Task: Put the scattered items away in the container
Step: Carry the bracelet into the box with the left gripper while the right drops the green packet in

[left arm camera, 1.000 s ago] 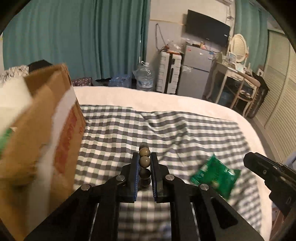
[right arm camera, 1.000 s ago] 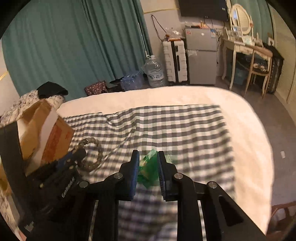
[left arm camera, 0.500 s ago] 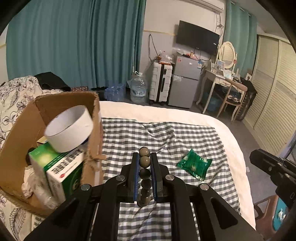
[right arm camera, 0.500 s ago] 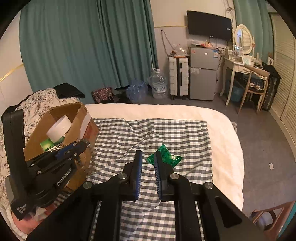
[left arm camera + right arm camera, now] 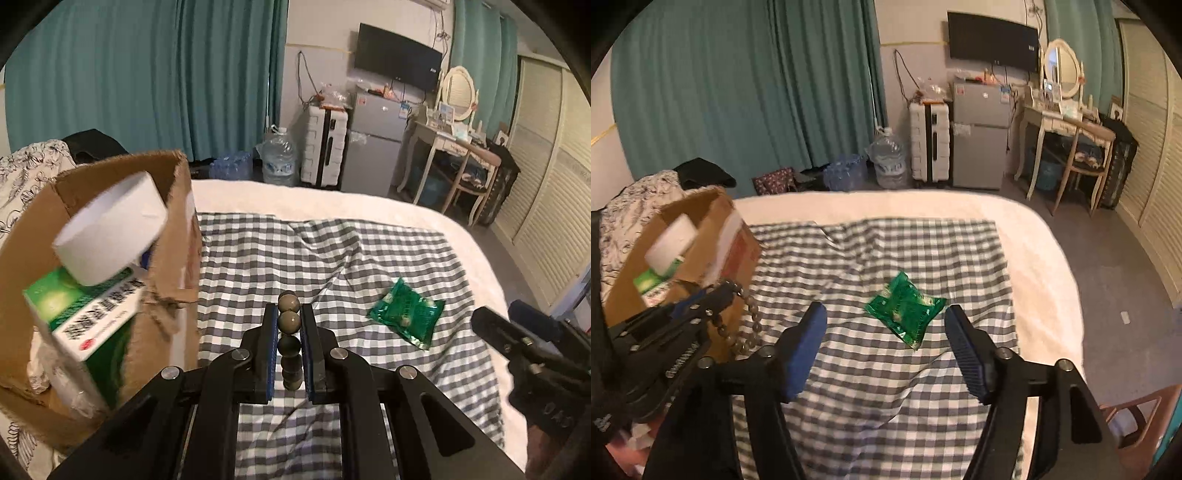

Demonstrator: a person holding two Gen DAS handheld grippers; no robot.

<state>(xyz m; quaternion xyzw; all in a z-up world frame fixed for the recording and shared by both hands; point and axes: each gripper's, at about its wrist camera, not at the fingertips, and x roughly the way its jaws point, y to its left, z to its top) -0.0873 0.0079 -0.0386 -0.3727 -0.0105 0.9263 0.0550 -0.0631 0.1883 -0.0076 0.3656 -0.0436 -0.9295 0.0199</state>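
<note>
Green packet (image 5: 905, 308) flat on checked cloth; beads (image 5: 289, 323) between fingers beside open carton (image 5: 173, 236).

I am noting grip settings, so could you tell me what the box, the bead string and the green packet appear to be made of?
Box: brown corrugated cardboard, matte, torn edges. Bead string, clamped in the left gripper: smooth olive-brown beads, slightly glossy, perhaps wood or stone. Green packet: shiny, crinkled plastic film or foil.

My tally, kind by kind

I count one green packet (image 5: 905, 308) mid-frame, one bead string (image 5: 289, 325) in my left claw (image 5: 289, 314), and at left one cardboard box (image 5: 173, 236) holding one white roll (image 5: 110, 236) and one green carton (image 5: 92, 306).
</note>
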